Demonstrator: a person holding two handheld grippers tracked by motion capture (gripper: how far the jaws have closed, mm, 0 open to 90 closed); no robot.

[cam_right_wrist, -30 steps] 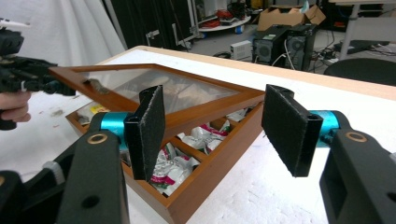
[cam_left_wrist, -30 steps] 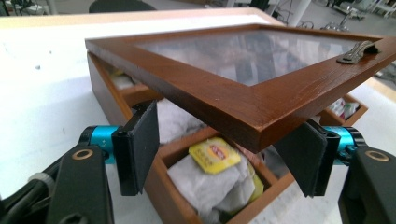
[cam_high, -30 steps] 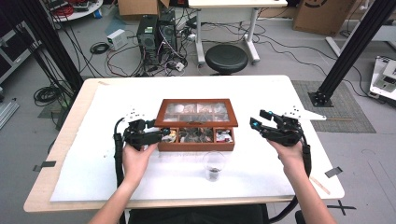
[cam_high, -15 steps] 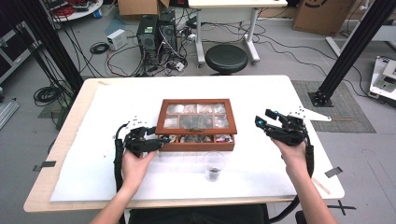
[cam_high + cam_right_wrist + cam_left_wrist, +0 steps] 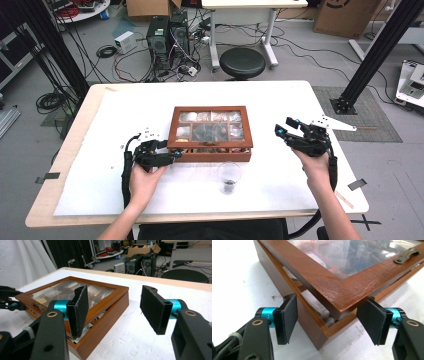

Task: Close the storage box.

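Left claw [image 5: 327,322] straddles glass-lidded wooden box's [image 5: 332,290] raised corner.

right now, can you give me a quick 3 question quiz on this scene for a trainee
1. True or false: the glass lid of the wooden box is lifted slightly off the base at the corner near the left gripper.
2. Multiple choice: the right gripper is (A) shut on the box, (B) open, apart from the box, (C) holding the cup.
3. Fill in: in front of the box, on the person's side, stands a small clear ____.

Key: 1 true; 2 B; 3 cup.
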